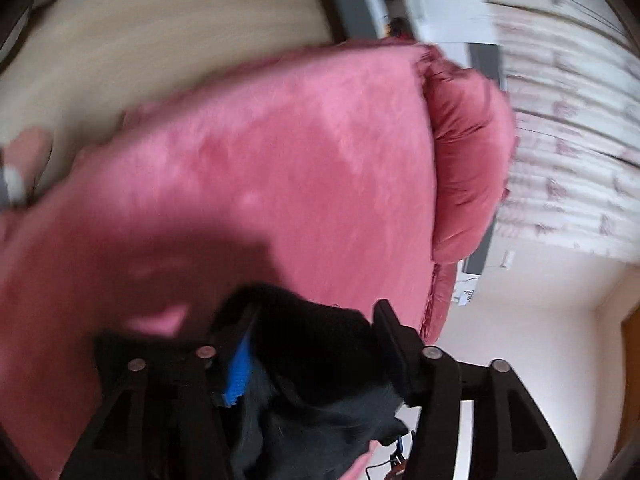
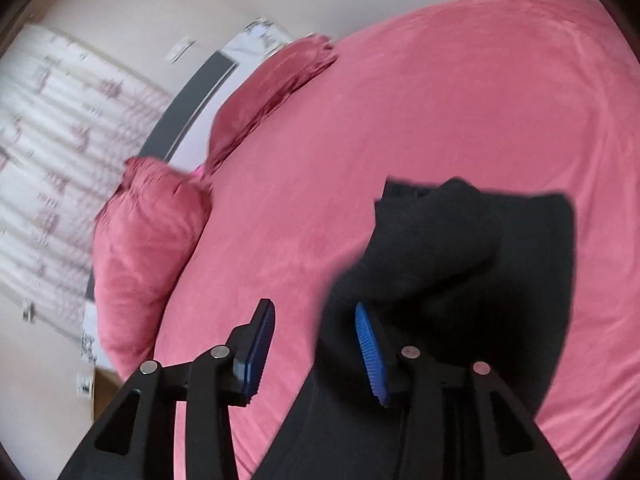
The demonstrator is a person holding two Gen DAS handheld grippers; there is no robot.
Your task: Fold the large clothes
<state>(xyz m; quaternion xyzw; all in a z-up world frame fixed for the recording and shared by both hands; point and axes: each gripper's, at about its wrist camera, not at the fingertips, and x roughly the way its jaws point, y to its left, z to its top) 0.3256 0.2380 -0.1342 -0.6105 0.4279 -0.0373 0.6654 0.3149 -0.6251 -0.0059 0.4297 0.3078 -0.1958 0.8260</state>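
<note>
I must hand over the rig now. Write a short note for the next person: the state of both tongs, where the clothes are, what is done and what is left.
Left tongs: jaws apart, with the black garment bunched between them; I cannot tell whether the pads grip it.
Right tongs: open, pads not pressing; the garment drapes over the right-hand finger only.
Garment lies on the pink bedspread, pink pillows beyond it.
Done: no neat fold is visible yet.
Left: lay the garment flat, fold it.

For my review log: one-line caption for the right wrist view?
Right gripper open over pink bed, black garment draped over one of its fingers.
</note>
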